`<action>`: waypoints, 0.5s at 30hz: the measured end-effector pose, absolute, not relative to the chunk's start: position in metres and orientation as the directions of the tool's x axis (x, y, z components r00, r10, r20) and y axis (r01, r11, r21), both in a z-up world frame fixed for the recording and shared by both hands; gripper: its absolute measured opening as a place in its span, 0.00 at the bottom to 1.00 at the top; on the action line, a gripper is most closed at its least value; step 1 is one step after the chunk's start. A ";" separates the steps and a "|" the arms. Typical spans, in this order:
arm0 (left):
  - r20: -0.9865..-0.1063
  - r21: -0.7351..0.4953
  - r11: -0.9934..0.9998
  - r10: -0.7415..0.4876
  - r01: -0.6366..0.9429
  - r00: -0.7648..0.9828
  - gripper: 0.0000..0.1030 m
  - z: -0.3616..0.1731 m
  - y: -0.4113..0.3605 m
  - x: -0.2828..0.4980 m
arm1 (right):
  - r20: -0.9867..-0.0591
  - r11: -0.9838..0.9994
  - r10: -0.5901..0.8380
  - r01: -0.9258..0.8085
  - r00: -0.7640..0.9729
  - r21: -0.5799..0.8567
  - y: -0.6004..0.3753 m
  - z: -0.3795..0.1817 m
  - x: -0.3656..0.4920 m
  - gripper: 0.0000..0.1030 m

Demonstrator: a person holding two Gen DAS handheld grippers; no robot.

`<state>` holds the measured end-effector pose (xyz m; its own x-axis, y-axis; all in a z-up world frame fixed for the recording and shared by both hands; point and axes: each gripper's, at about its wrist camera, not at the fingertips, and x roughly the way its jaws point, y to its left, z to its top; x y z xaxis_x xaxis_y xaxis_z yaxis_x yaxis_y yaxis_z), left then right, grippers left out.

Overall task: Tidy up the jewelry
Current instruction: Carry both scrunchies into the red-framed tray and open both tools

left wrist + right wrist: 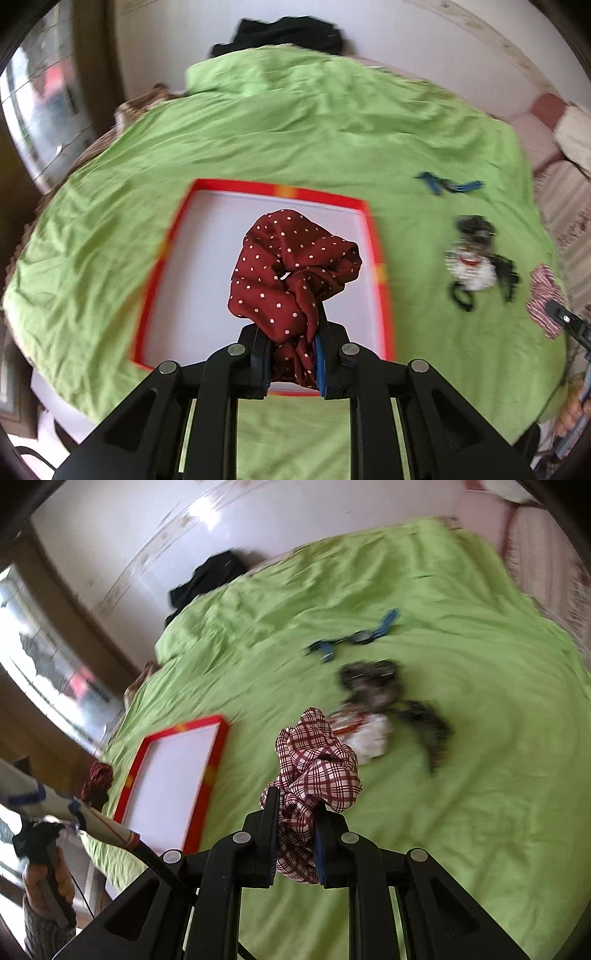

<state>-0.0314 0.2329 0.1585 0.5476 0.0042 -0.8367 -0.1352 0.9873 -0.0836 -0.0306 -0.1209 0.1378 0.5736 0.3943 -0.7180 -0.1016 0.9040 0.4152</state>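
My left gripper (293, 354) has its jaws clenched on a red dotted scrunchie (291, 273) above the red tray (280, 190). My right gripper (295, 845) squeezes a checked scrunchie (317, 768).

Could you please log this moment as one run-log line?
left gripper: shut on dotted scrunchie over tray | right gripper: shut on plaid scrunchie | tray: empty
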 end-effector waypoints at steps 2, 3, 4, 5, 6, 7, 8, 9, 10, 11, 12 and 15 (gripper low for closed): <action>-0.847 -0.078 0.982 0.024 -0.170 0.532 0.17 0.148 0.255 -0.022 | -0.728 0.900 0.416 -0.134 0.545 0.414 -0.093 0.133 -0.021 0.16; -0.850 -0.080 0.980 0.027 -0.180 0.526 0.17 0.144 0.263 -0.017 | -0.734 0.897 0.429 -0.154 0.526 0.413 -0.074 0.129 -0.013 0.16; -0.854 -0.085 0.977 0.028 -0.193 0.520 0.17 0.139 0.273 -0.011 | -0.738 0.895 0.437 -0.169 0.514 0.412 -0.060 0.126 -0.007 0.16; -0.856 -0.088 0.975 0.030 -0.203 0.515 0.17 0.134 0.279 -0.004 | -0.742 0.891 0.449 -0.189 0.497 0.412 -0.043 0.123 0.001 0.16; -0.859 -0.091 0.973 0.032 -0.213 0.511 0.17 0.130 0.285 0.002 | -0.746 0.888 0.457 -0.204 0.483 0.412 -0.028 0.120 0.008 0.16; -0.863 -0.096 0.970 0.032 -0.226 0.505 0.17 0.124 0.293 0.012 | -0.751 0.884 0.466 -0.217 0.467 0.413 -0.012 0.116 0.017 0.17; -0.866 -0.098 0.967 0.034 -0.235 0.499 0.17 0.120 0.298 0.019 | -0.754 0.880 0.475 -0.229 0.453 0.417 0.002 0.112 0.027 0.16; -0.871 -0.096 0.964 0.038 -0.247 0.490 0.17 0.114 0.305 0.028 | -0.757 0.876 0.483 -0.241 0.440 0.418 0.016 0.108 0.036 0.16; -0.875 -0.094 0.963 0.041 -0.253 0.482 0.17 0.109 0.309 0.036 | -0.760 0.872 0.489 -0.251 0.429 0.419 0.028 0.104 0.044 0.16; -0.880 -0.089 0.962 0.045 -0.257 0.474 0.17 0.104 0.314 0.044 | -0.763 0.868 0.495 -0.264 0.416 0.419 0.042 0.099 0.054 0.16; -0.882 -0.085 0.962 0.049 -0.261 0.469 0.17 0.101 0.317 0.050 | -0.768 0.867 0.497 -0.275 0.405 0.416 0.054 0.096 0.060 0.16; -0.892 -0.069 0.960 0.062 -0.271 0.447 0.18 0.085 0.331 0.072 | -0.786 0.868 0.489 -0.298 0.377 0.397 0.085 0.080 0.083 0.17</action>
